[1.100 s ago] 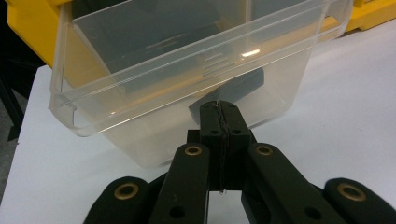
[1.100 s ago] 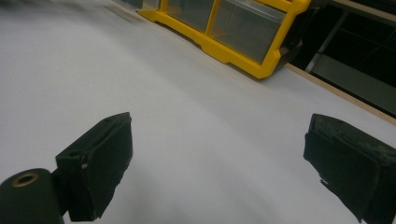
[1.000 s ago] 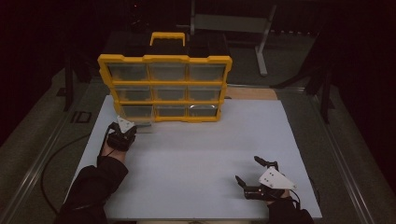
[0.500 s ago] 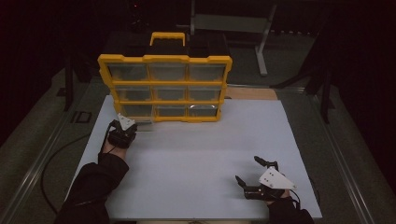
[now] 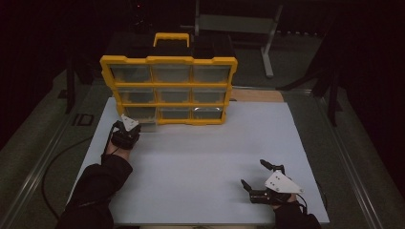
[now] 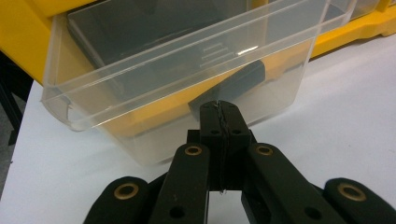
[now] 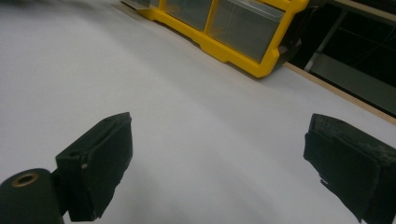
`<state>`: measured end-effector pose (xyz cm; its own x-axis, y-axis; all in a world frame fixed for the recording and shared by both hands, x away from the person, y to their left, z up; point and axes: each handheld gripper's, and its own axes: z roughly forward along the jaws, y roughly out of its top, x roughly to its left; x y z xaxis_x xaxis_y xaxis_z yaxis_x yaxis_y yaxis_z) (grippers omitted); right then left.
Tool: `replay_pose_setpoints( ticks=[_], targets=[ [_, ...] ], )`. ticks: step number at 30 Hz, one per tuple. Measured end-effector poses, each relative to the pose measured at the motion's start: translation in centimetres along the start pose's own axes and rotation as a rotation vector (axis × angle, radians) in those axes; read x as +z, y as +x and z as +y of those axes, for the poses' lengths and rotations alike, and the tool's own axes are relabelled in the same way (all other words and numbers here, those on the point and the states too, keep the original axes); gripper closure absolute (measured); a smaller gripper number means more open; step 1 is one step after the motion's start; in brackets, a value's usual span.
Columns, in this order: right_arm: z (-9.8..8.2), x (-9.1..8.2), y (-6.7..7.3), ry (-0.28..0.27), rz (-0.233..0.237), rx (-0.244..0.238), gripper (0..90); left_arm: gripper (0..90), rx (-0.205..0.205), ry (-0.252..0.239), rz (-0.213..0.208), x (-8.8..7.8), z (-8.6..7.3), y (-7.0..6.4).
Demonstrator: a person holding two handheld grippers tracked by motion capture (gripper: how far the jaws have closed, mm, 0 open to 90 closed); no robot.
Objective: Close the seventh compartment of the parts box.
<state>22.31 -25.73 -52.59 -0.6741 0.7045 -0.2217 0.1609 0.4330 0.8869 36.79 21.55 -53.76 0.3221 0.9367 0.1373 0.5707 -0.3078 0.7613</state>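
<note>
With the bottom-left drawer (image 6: 187, 88) drawn partway out of the yellow organizer (image 5: 168, 90), the step in hand reads as pulling that drawer open. Left gripper (image 5: 125, 130) sits at the drawer's front; in the left gripper view its fingers (image 6: 219, 126) are pressed together against the clear front wall. Whether they pinch a lip or handle there, I cannot tell. Drawer rests low over the white counter (image 5: 200, 157), its back end inside the organizer's lower-left slot. Right gripper (image 5: 261, 179) lies idle near the counter's near edge, well apart from the organizer, fingers wide apart with nothing between them. Next move, as judged: a straight, level pull toward the person, slow enough that the organizer does not slide; the right gripper may need to brace it.
</note>
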Motion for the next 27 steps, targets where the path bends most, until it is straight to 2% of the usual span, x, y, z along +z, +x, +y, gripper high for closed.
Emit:
replay_pose_setpoints(
  ticks=[13,27],
  targets=[
    [0.0,0.0,0.0,0.0,-0.001,-0.001,8.0,89.6,0.012,-0.015,0.001,0.6,0.6,0.4],
    [0.0,0.0,0.0,-0.002,-0.002,0.003,8.0,89.5,0.002,-0.015,0.01,1.4,1.0,0.7]
  ],
)
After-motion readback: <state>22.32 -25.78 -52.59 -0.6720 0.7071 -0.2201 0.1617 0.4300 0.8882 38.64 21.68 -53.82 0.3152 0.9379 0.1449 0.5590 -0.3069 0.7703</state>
